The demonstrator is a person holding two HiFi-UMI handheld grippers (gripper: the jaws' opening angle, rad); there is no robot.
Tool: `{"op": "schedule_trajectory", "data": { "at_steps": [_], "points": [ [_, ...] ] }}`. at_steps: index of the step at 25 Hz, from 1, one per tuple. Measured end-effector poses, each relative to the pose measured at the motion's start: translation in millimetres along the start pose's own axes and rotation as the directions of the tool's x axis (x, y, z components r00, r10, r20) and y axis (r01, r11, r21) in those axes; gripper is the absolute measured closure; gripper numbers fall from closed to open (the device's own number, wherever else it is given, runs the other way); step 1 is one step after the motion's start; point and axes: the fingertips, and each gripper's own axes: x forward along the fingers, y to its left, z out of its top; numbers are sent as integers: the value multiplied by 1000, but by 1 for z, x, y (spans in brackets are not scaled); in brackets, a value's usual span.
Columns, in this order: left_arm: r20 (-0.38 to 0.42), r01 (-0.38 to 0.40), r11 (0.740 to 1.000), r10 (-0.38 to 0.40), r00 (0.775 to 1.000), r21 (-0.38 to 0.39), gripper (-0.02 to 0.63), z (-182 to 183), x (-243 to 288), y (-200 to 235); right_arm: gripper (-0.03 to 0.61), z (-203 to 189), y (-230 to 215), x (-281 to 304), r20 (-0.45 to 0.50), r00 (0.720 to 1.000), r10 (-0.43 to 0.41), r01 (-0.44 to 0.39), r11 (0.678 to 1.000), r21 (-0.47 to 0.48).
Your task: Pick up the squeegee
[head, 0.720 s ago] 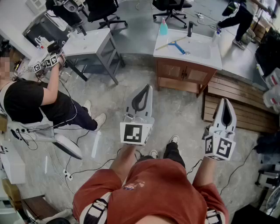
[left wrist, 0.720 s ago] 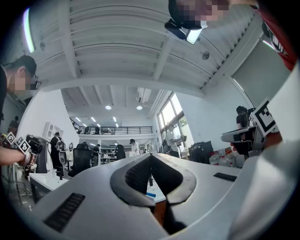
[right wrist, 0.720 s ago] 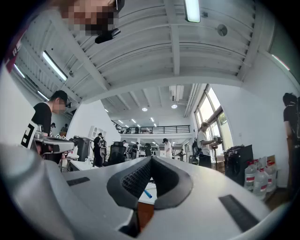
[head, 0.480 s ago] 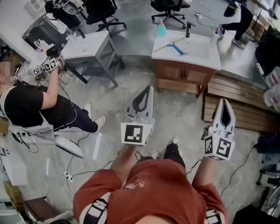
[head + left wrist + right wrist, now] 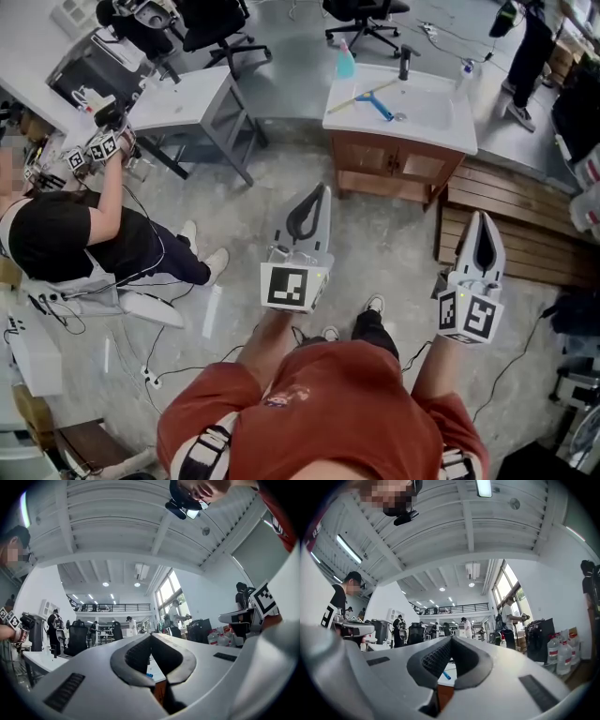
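One apparent squeegee (image 5: 376, 99) lies well beyond right tool (image 5: 482, 217).

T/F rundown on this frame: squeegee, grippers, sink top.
1. The squeegee lies on the sink top. True.
2. The left gripper and right gripper both have their jaws together. True.
3. The right gripper holds the squeegee. False: it is shut on nothing and sits well short of the sink top.
4. The bottle lies on the floor. False: the bottle stands upright at a back corner of the sink top.
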Motion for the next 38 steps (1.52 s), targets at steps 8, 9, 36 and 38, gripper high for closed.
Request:
{"op": "schedule_trajectory", "data": {
  "at_steps": [8,9,36,38],
  "points": [
    [-29,-23,1000,23,999,-13,595,-25,53,-3,572,-23,-26,54,-30,999,37,-37,999,5],
    [-30,-25,1000,25,999,-13,595,-26,61,-4,572,-24,-30,61,-31,999,38,-38,999,5],
    [-44,-77,997,77,996,12,595,-66,220,-42,572,-63,-150,194,-31,996,87,-85,994,62],
    [-39,-73,997,73,997,12,595,-70,228,-36,572,-63,-145,204,-24,996,86,-85,995,56]
  ]
}}
